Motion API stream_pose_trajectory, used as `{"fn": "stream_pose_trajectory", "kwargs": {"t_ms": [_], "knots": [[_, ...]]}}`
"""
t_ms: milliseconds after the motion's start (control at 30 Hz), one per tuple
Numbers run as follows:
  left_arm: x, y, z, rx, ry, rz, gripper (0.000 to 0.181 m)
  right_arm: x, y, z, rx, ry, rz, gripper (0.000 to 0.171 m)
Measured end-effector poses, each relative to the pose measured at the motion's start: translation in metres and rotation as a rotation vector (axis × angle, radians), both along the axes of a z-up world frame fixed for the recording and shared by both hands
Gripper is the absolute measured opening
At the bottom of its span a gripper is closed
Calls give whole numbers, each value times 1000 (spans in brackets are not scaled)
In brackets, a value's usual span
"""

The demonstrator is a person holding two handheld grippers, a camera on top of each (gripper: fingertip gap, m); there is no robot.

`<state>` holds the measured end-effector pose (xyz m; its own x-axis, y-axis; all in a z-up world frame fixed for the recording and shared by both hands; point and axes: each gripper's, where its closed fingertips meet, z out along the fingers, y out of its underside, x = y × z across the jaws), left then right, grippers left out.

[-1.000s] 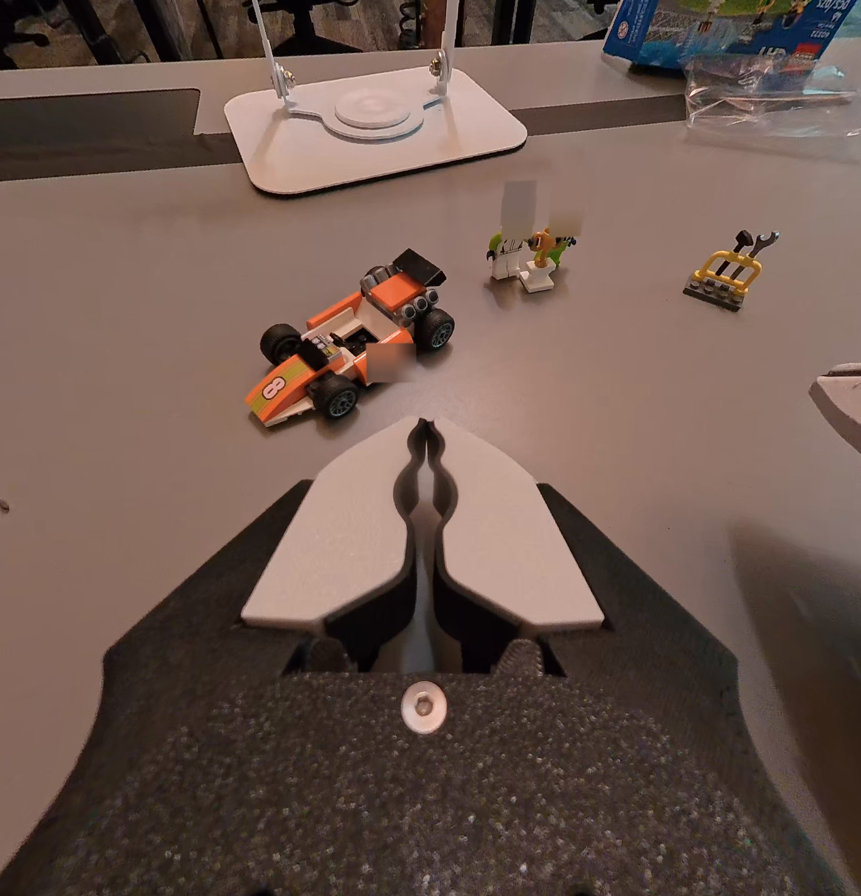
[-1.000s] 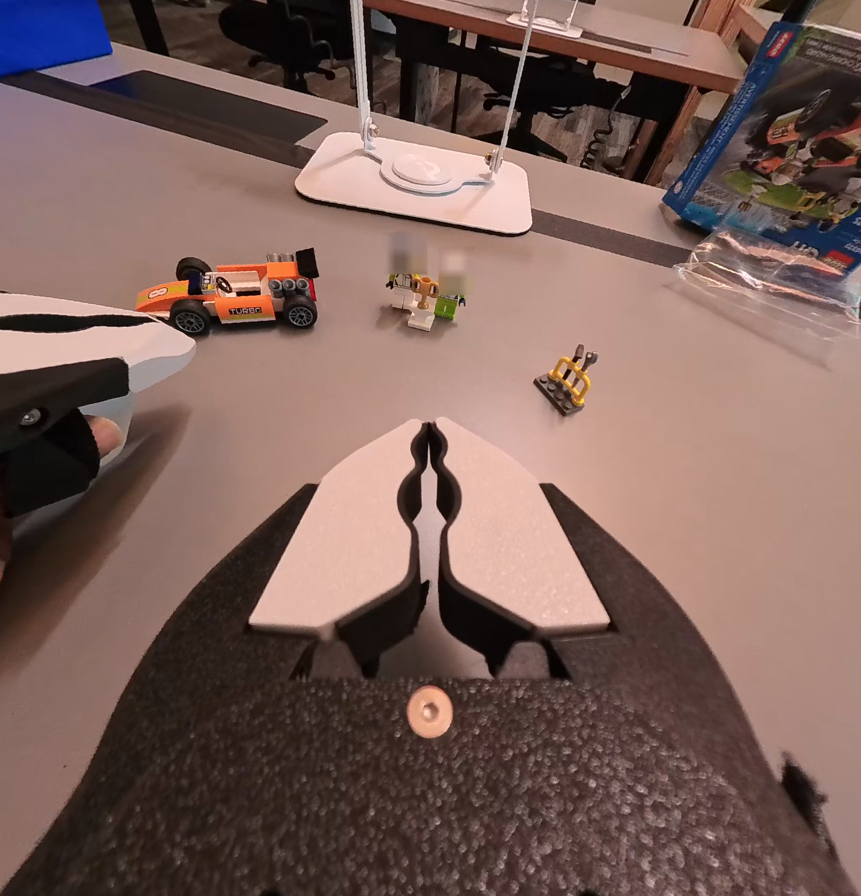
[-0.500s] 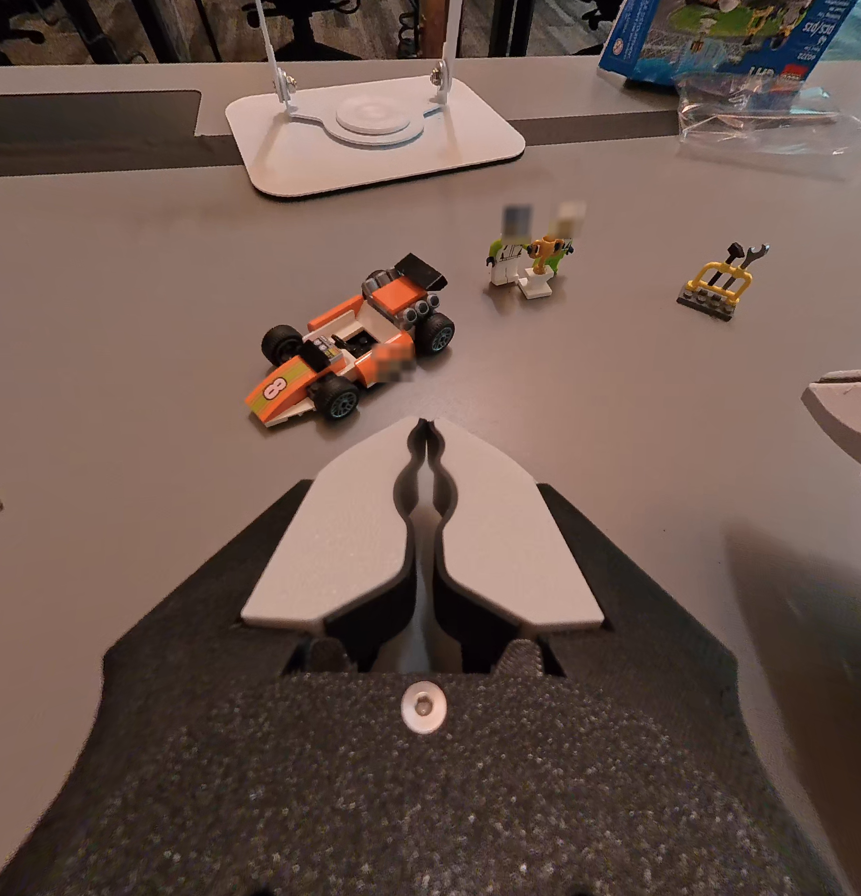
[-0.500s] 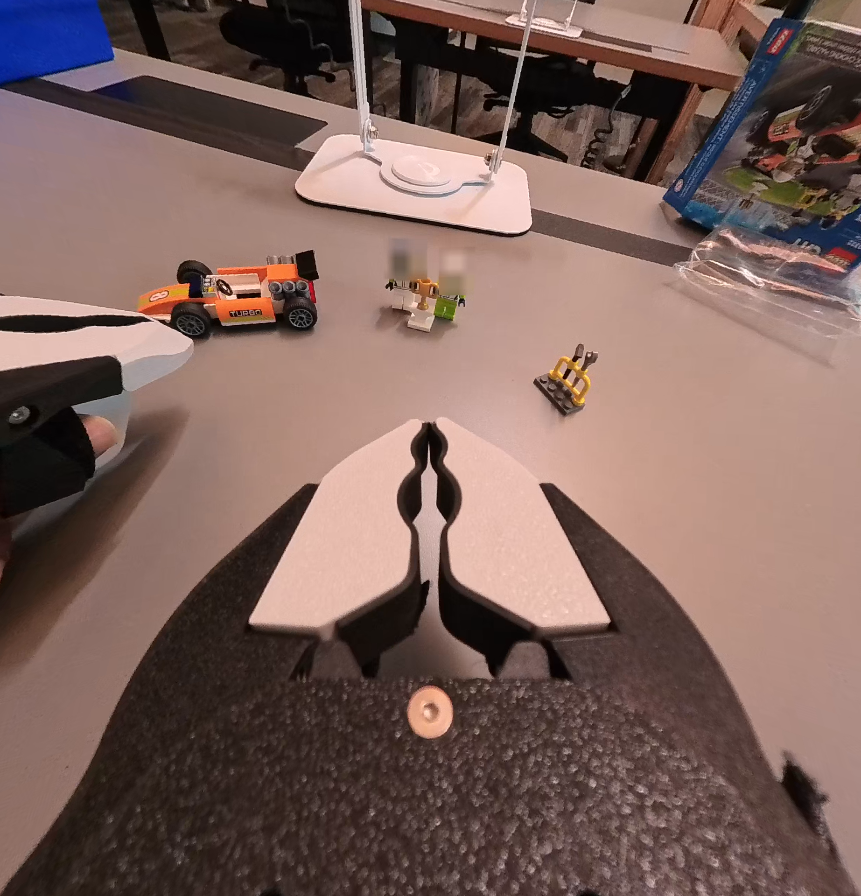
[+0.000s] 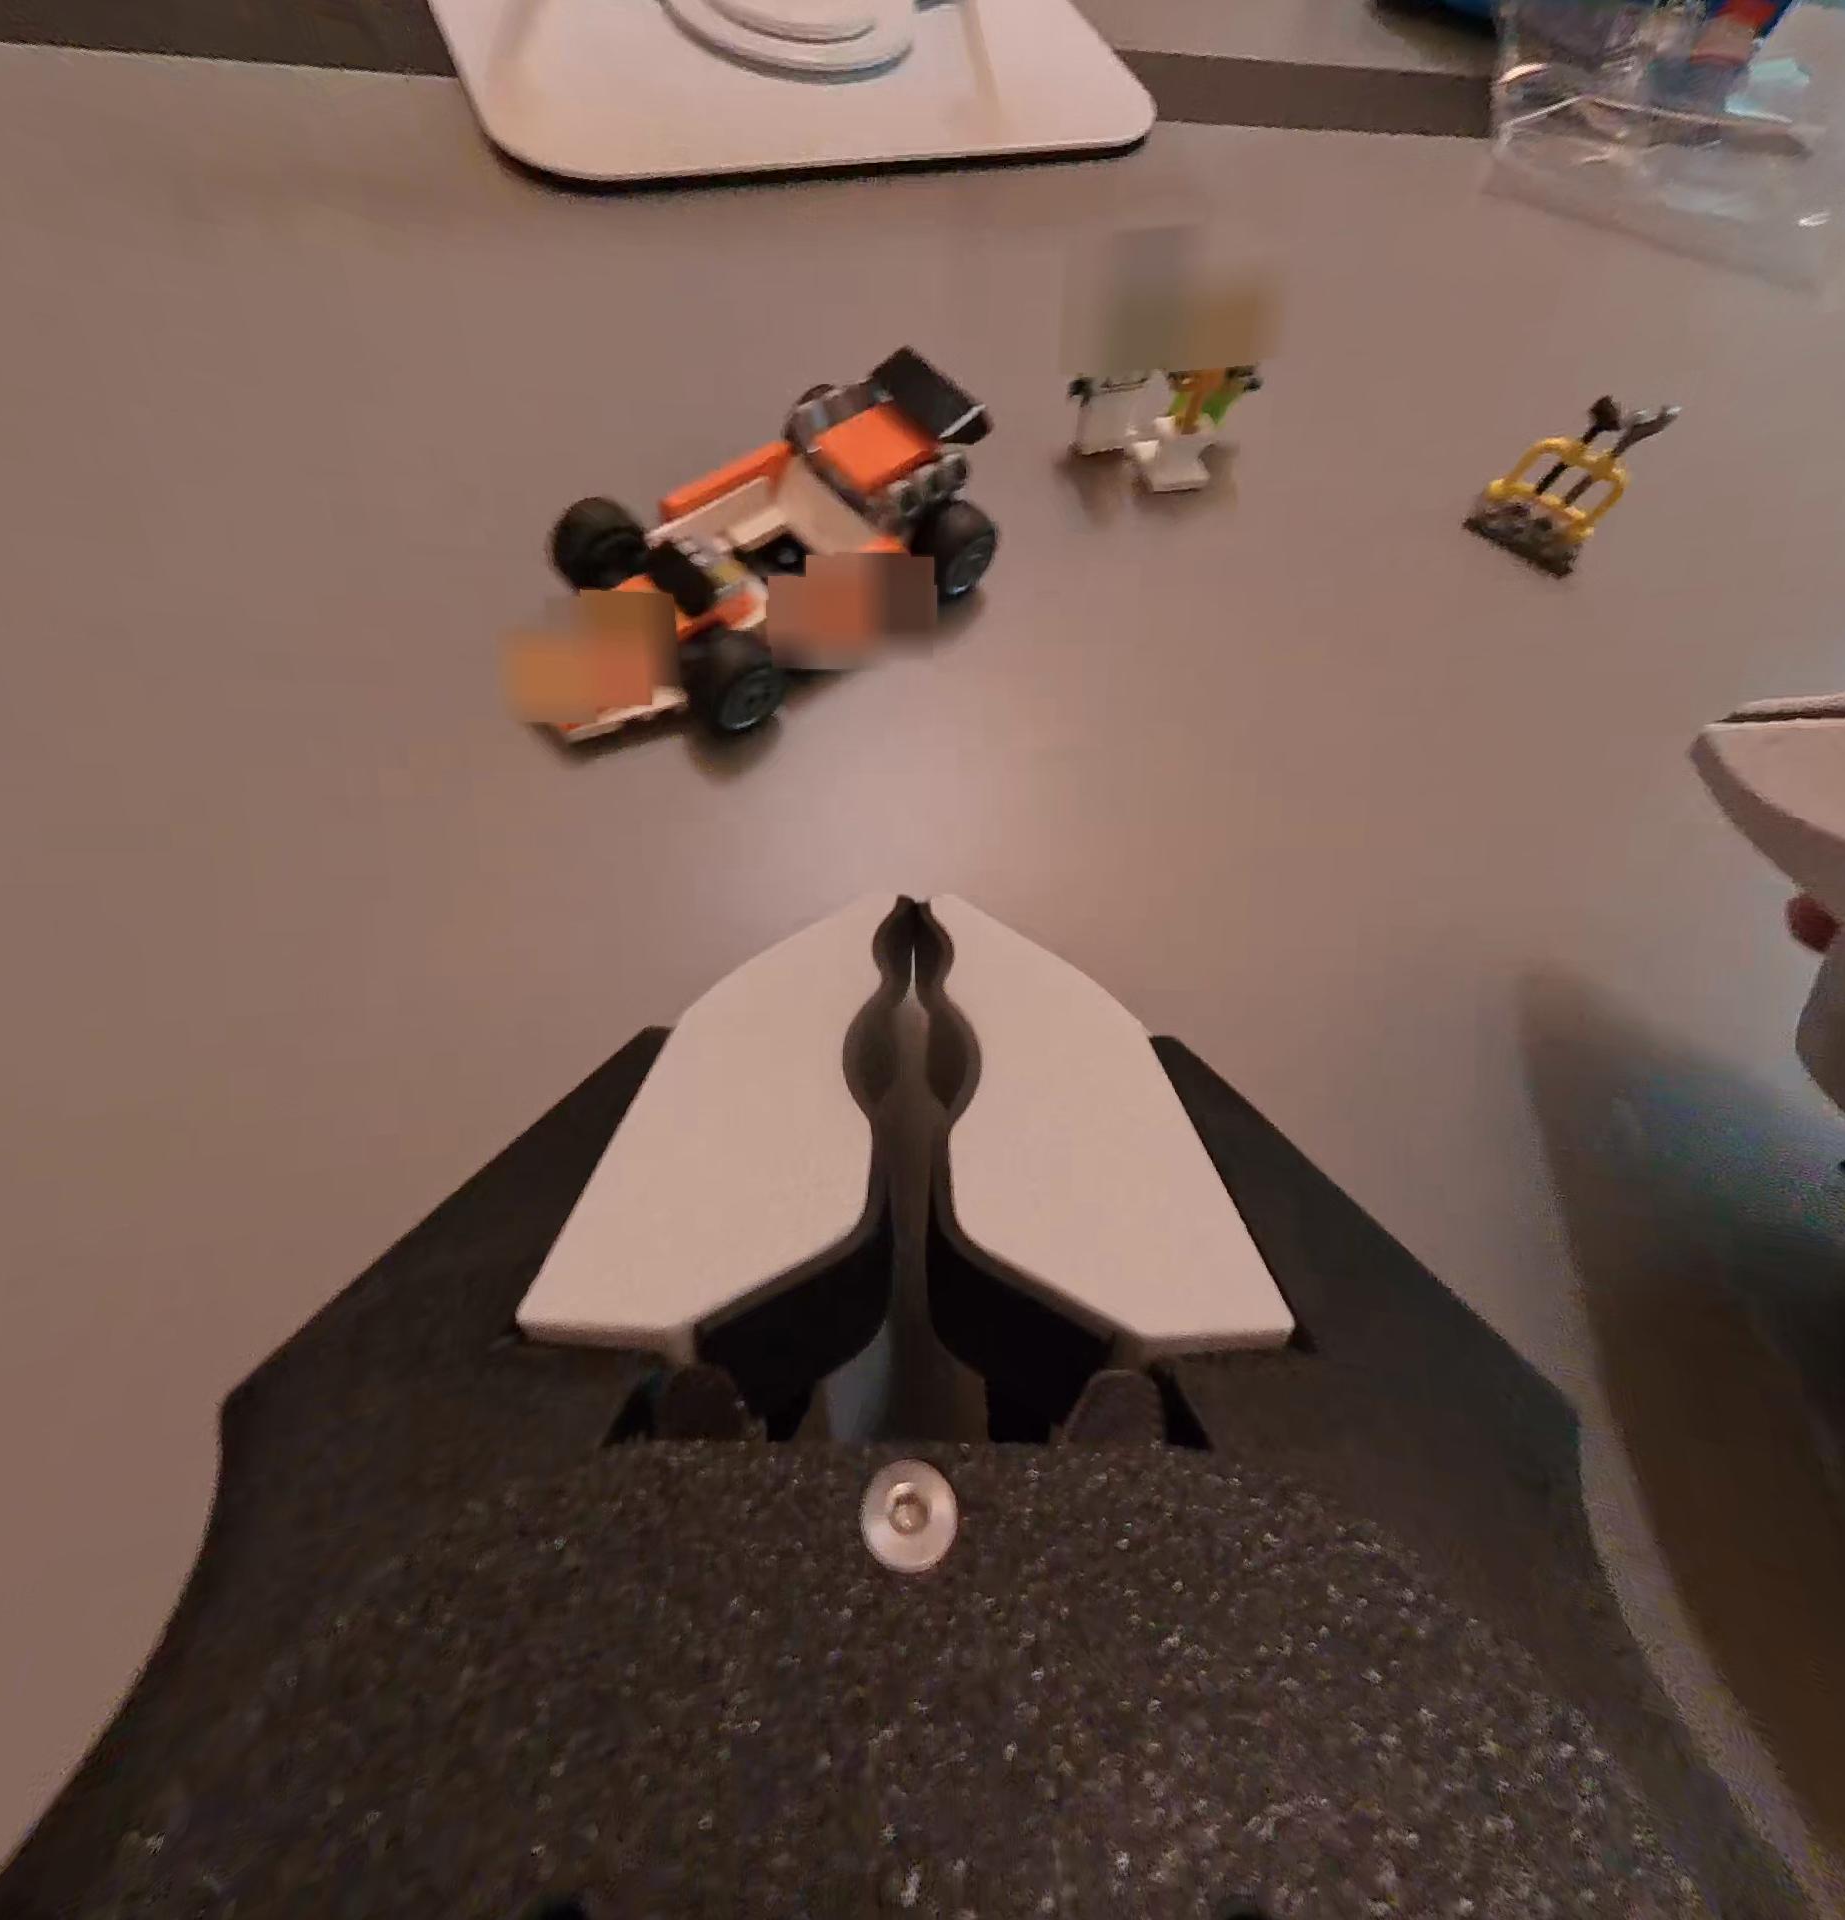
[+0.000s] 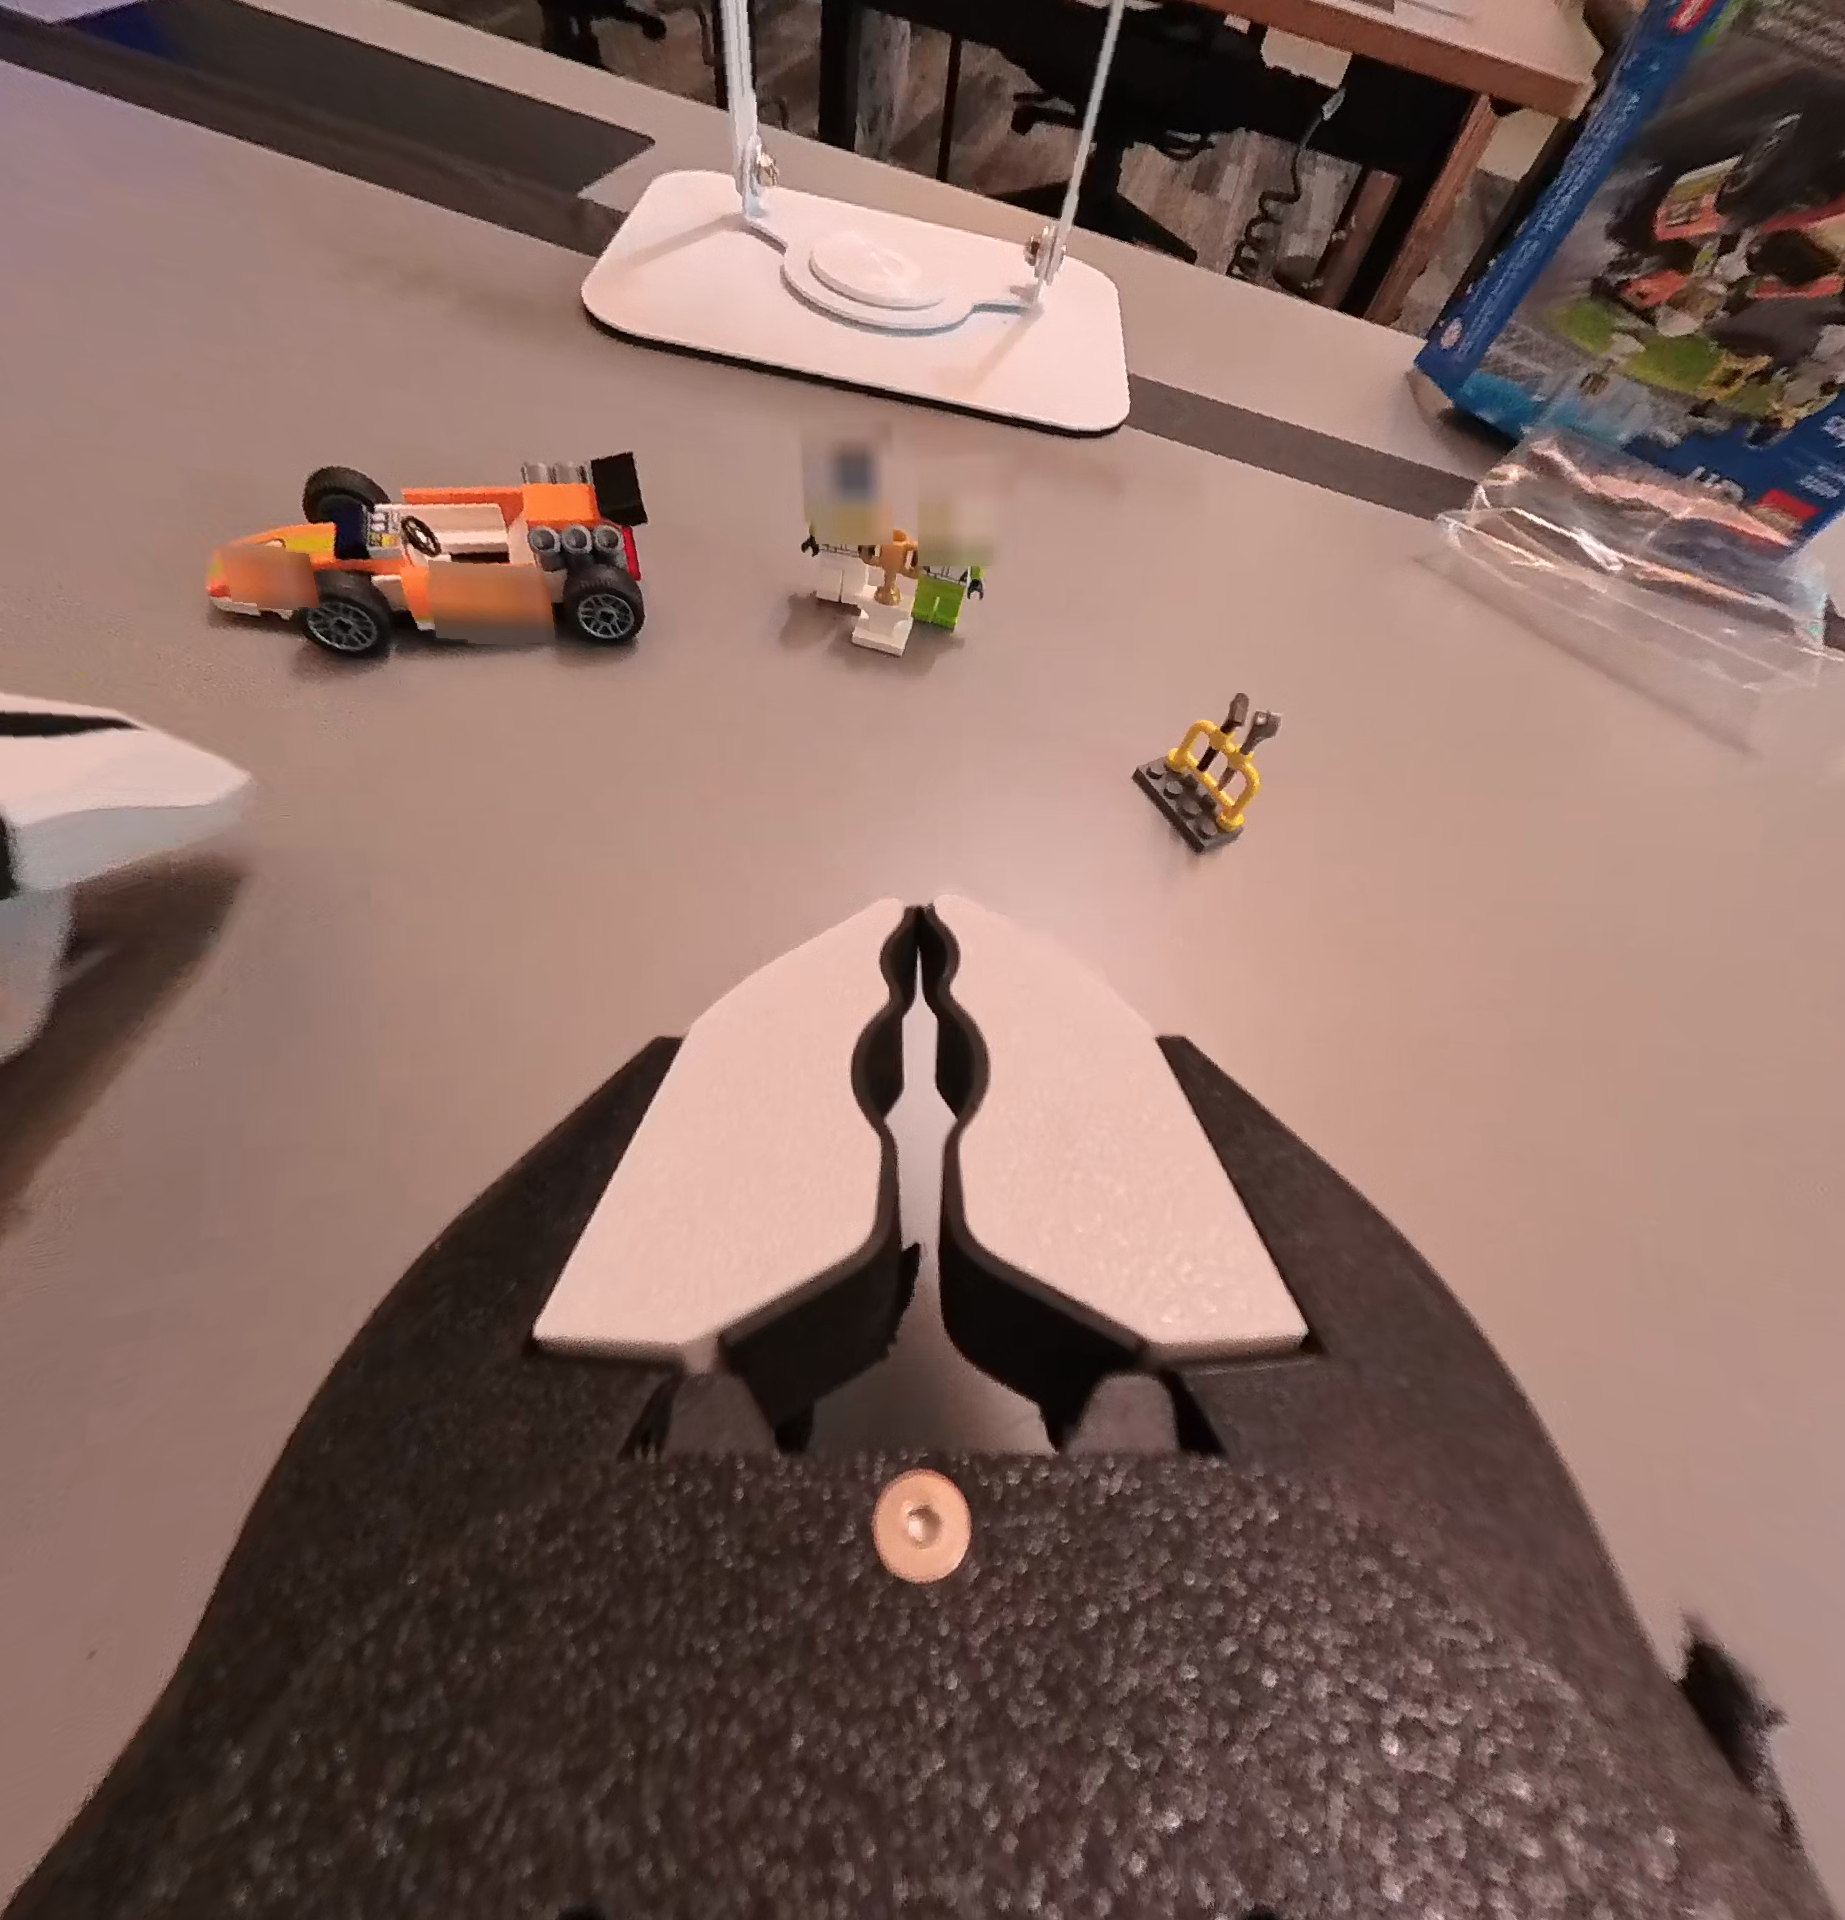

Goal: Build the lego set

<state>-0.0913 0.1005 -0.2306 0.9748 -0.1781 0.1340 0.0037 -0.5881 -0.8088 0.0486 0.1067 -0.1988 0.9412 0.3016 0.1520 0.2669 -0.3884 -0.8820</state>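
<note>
- The left tool (image 5: 915, 906) hangs over the bench (image 5: 274, 436) with its jaws pressed together and nothing between them; against half a second ago it has tipped forward and closed in on the models, so the scene sits larger and its view is smeared with motion.
- The right tool (image 6: 918, 912) is likewise closed and empty, and has also pushed forward and lower since then.
- Each tool shows at the edge of the other's view, well apart from the models.
- Just ahead of the left tool stands the orange race car (image 5: 767, 566), assembled, on its four wheels.
- To its right stand two minifigures (image 6: 892, 577) side by side with a small gold trophy between them.
- Farther right sits the yellow tool rack (image 6: 1209, 774) on its dark plate.
- At the back lie a white stand base (image 6: 866, 301), a clear plastic bag (image 6: 1645, 582) and the blue set box (image 6: 1676, 249).
- Judgement: no loose bricks show, so the build looks finished; the shared advance may be a last check or a repositioning.
</note>
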Motion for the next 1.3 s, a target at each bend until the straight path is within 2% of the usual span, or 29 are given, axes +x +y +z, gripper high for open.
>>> {"fn": "stream_pose_trajectory", "kwargs": {"t_ms": [167, 567, 733, 800, 1100, 1300], "knots": [[-26, -4, -1, -7, -14, 59, 0, 1, 0, -2, -2, -25, -12, 0], [-25, -3, 2, 17, 23, 54, 0, 1, -1, 1, 17, -30, -9, 0], [-25, 9, 13, 107, 94, 82, 0, 1, 4, 5, 18, 23, -5, 0], [-16, 16, 16, 137, 140, 81, 0, 3, 11, 5, 4, 35, -6, 0], [57, 30, 18, 154, 138, 16, 0, 21, 26, 9, 42, 4, 36, 0], [80, 34, 19, 157, 127, 13, 0, 35, 30, 9, 27, 38, 39, 0]]}}
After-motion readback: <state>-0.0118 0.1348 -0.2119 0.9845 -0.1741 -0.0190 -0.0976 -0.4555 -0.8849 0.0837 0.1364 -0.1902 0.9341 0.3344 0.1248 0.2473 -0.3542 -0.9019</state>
